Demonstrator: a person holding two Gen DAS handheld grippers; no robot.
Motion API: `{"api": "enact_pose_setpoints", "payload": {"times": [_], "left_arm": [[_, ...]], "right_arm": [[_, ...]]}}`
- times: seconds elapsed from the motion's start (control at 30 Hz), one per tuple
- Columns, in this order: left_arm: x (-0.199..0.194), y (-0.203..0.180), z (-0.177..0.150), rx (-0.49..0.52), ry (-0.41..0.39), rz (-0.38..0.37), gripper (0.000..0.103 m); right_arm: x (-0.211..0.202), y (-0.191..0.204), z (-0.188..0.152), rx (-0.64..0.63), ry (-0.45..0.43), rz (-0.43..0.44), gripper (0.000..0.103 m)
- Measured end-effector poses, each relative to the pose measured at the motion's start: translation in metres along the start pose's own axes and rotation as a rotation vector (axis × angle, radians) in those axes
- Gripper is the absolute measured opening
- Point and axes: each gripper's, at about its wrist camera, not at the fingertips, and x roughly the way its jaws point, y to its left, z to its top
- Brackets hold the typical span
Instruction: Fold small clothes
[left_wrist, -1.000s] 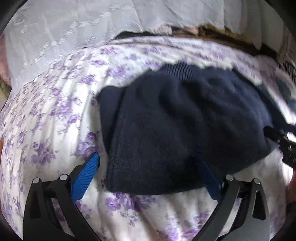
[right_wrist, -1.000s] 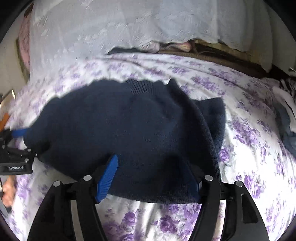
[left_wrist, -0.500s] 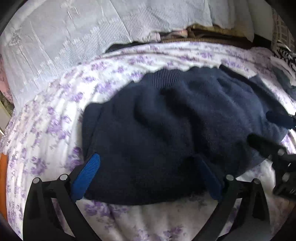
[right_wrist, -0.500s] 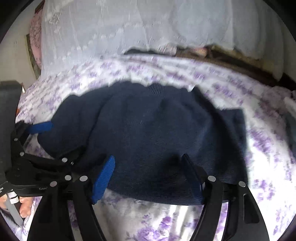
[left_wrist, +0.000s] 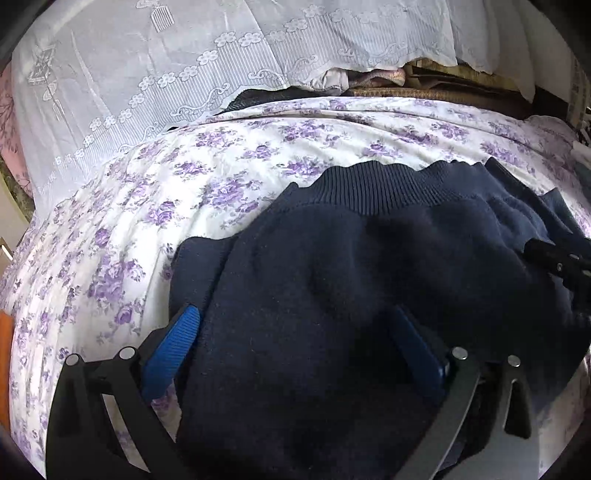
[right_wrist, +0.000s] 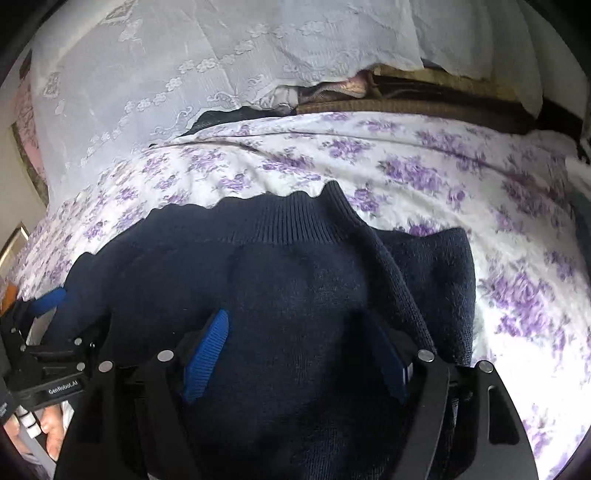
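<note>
A navy knit sweater (left_wrist: 332, 295) lies on the purple-floral bedsheet (left_wrist: 221, 177), ribbed band (right_wrist: 273, 221) toward the lace curtain (left_wrist: 184, 66). The left claw (left_wrist: 295, 347) and right claw (right_wrist: 295, 354) both hover spread apart above the near part of the sweater.

sweater (left_wrist: 332, 295): 1 | grippers: 2 – left (left_wrist: 295, 347), right (right_wrist: 295, 343) | blue pads (left_wrist: 170, 350): 2 per gripper | floral sheet (left_wrist: 184, 177): 1 | lace cloth (left_wrist: 147, 66): 1
</note>
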Motion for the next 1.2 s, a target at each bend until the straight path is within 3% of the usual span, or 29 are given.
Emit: {"api": "enact_pose_setpoints", "payload": {"times": [0.17, 0.27, 0.37, 0.5, 0.67, 0.73, 0.83, 1.2], "left_arm": [[-0.011, -0.002, -0.005, 0.014, -0.034, 0.018, 0.099], [-0.016, -0.005, -0.008, 0.038, -0.051, 0.024, 0.099], [-0.016, -0.006, -0.009, 0.046, -0.051, 0.029, 0.099], [-0.013, -0.004, -0.009, 0.034, -0.033, 0.015, 0.099], [-0.017, -0.005, -0.01, 0.037, -0.054, 0.032, 0.099], [-0.019, -0.007, -0.01, 0.048, -0.06, 0.034, 0.099], [-0.014, -0.006, -0.01, 0.042, -0.037, 0.022, 0.099], [-0.013, -0.002, -0.011, 0.032, -0.035, 0.015, 0.099]], "right_arm": [[-0.029, -0.003, -0.004, 0.023, -0.087, -0.014, 0.077], [-0.031, 0.001, -0.01, 0.004, -0.07, -0.024, 0.077], [-0.013, 0.004, -0.017, -0.025, 0.011, -0.05, 0.082], [-0.016, 0.002, -0.017, -0.018, -0.003, -0.042, 0.083], [-0.043, 0.002, -0.016, -0.006, -0.114, -0.034, 0.083], [-0.04, 0.003, -0.016, -0.016, -0.091, -0.042, 0.083], [-0.017, -0.003, -0.02, -0.01, 0.01, -0.051, 0.084], [-0.051, -0.025, -0.024, 0.102, -0.076, 0.019, 0.084]]}}
